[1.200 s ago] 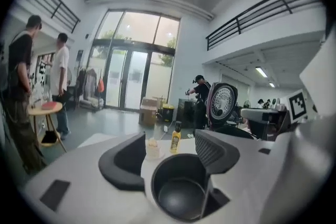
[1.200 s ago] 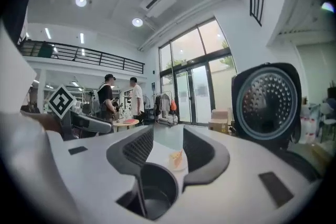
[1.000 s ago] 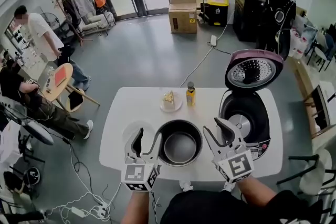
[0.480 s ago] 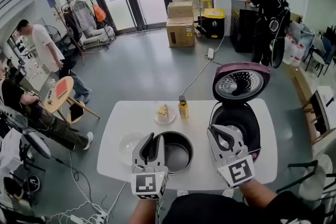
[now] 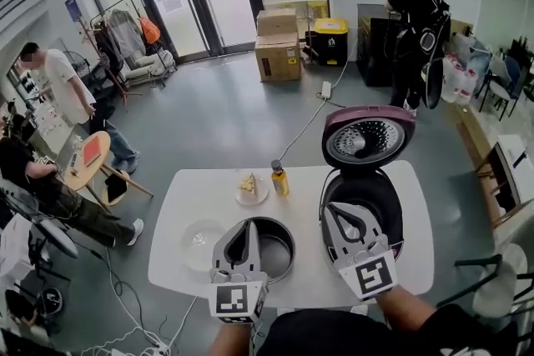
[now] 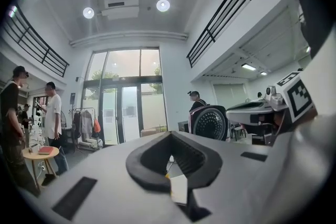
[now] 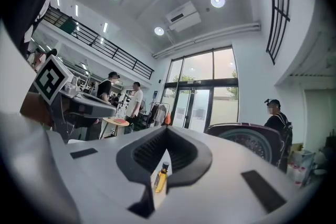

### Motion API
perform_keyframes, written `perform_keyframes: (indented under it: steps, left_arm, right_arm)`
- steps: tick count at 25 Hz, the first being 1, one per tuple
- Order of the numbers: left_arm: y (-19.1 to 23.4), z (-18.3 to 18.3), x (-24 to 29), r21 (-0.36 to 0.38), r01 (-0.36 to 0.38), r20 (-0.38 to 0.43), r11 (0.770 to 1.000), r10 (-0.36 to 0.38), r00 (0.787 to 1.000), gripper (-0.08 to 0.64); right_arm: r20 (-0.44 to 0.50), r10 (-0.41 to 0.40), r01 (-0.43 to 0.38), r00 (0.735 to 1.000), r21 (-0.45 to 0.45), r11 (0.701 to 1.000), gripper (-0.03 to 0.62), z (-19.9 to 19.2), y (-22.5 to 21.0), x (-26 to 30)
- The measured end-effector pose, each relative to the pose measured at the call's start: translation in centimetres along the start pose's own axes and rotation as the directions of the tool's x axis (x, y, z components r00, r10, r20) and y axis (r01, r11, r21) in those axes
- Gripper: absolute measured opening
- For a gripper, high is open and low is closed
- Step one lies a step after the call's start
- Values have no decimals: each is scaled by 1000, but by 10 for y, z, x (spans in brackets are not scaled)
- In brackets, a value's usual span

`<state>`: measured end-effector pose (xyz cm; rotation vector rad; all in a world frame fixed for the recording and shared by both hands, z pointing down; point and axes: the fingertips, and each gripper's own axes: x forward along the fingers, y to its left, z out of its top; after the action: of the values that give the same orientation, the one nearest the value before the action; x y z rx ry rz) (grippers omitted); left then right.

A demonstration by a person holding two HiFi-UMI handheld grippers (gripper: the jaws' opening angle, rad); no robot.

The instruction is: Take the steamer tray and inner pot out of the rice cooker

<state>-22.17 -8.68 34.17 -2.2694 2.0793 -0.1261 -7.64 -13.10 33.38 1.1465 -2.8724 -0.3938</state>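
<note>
Head view, inner pot upright, mouth up, cooker lid raised

left tool: jaws previously apart, now closed together, nothing between them. it has shifted from beside the inner pot's left rim to overlapping the pot at lower centre. right tool: jaws likewise gone from apart to closed, empty. it now overlaps the rice cooker's opening.

Inner pot: dark metal, I read it matt inside.
Rice cooker lid: glossy mauve plastic shell.
Steamer tray: pale, translucent plastic.
Table: smooth white top.
Boxes: brown cardboard.
</note>
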Motion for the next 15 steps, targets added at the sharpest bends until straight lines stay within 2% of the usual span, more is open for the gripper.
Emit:
perform_keyframes:
  steps: [15]
  left_arm:
    - [-11,-6,2,-5,7,-19,1000,-7,1000,-2]
  right_arm:
    - [5,8,-8,1000,8,1000,-2,-2,-4,-1]
